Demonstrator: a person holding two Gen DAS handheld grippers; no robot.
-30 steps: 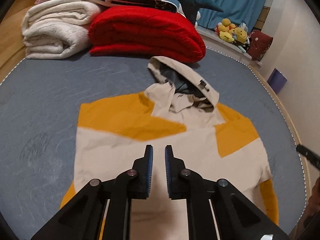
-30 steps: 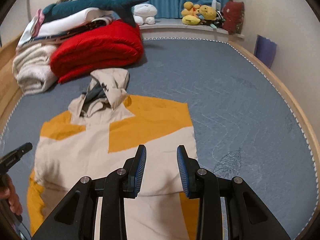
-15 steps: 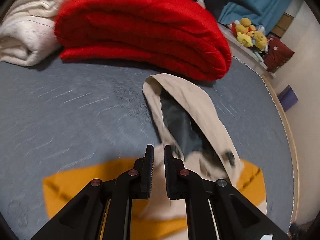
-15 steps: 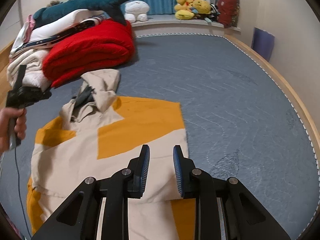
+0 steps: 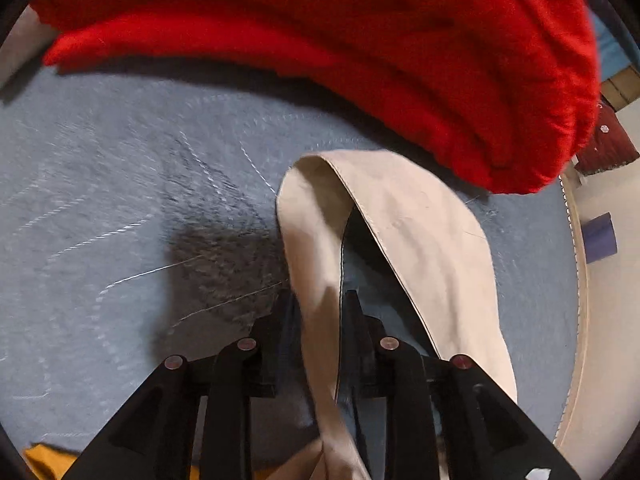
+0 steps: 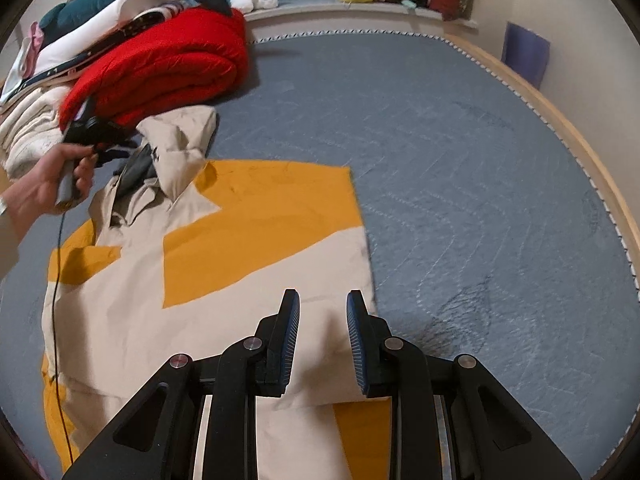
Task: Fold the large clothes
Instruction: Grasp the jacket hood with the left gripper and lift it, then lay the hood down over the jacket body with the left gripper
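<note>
Now, jacket (image 6: 240,280): lying flat on the blue bed (image 6: 460,200), hood (image 5: 400,216) beside the red blanket (image 5: 360,40).
Left gripper (image 5: 316,312): jaws opening, hood edge between them.
Right gripper (image 6: 322,320): slightly parted over the jacket, holding nothing.
Writing: none readable.

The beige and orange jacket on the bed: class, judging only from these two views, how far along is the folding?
Done: the jacket lies flat, sides apparently folded in, making a neat rectangle. In hand: the left gripper is at the hood, its rim between the opening jaws; the right gripper hovers open over the lower body. Left: fold the hood down, then likely fold the body up.
</note>
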